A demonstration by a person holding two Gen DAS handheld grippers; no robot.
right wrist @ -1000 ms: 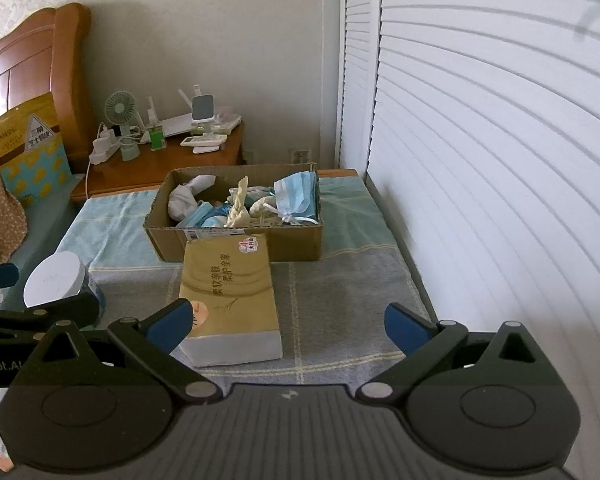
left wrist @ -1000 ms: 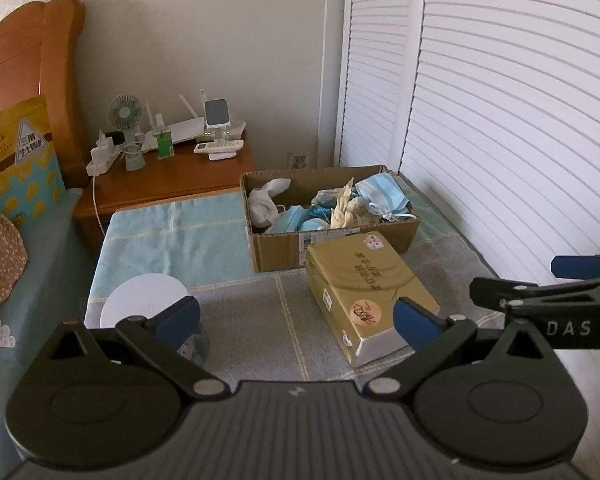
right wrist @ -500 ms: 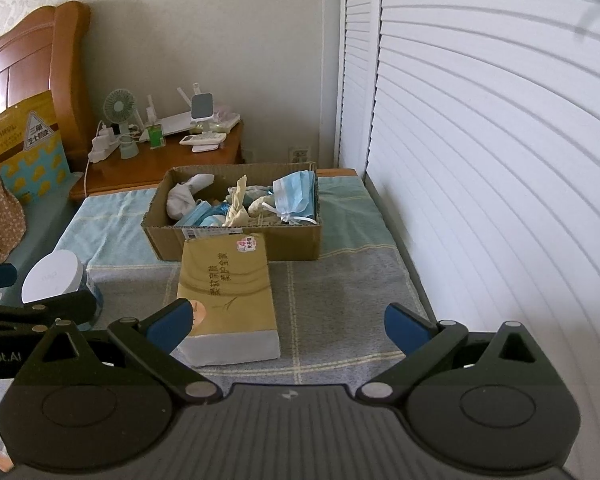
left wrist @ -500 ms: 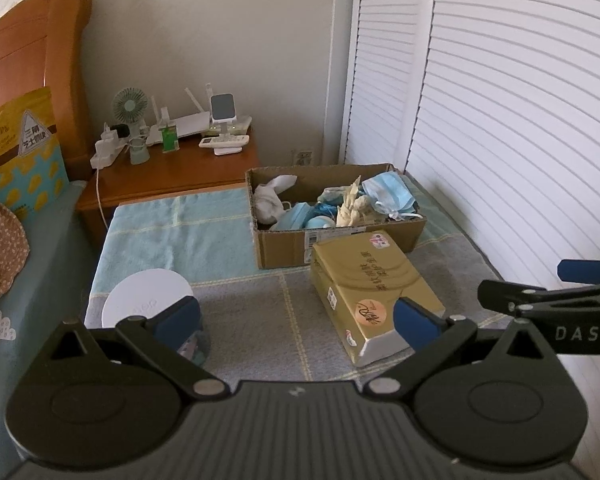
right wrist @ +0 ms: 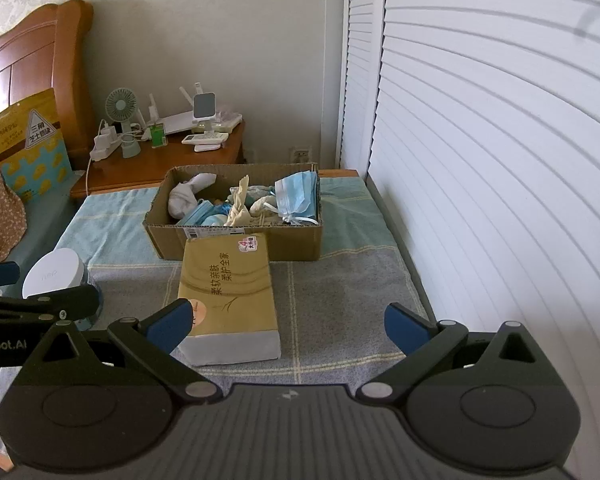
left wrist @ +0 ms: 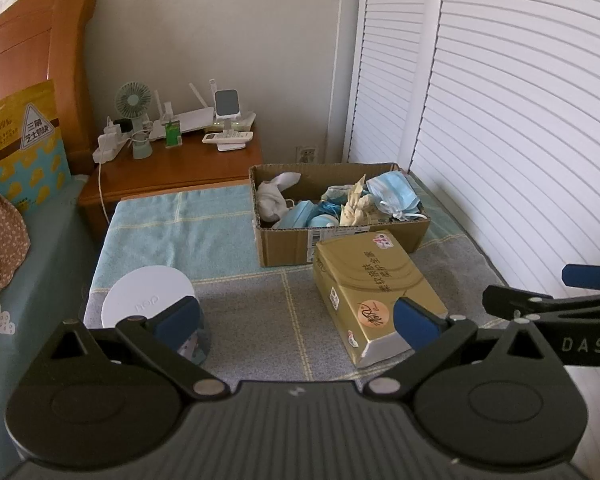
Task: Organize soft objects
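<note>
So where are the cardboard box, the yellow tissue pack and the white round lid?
cardboard box (right wrist: 236, 246), right wrist view, front wall.
yellow tissue pack (right wrist: 226, 284), right wrist view, top face.
white round lid (left wrist: 146, 300), left wrist view, top surface.

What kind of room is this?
Most likely a bedroom: a wooden headboard, a nightstand carrying a small fan, and white louvred doors, perhaps a wardrobe.
</note>
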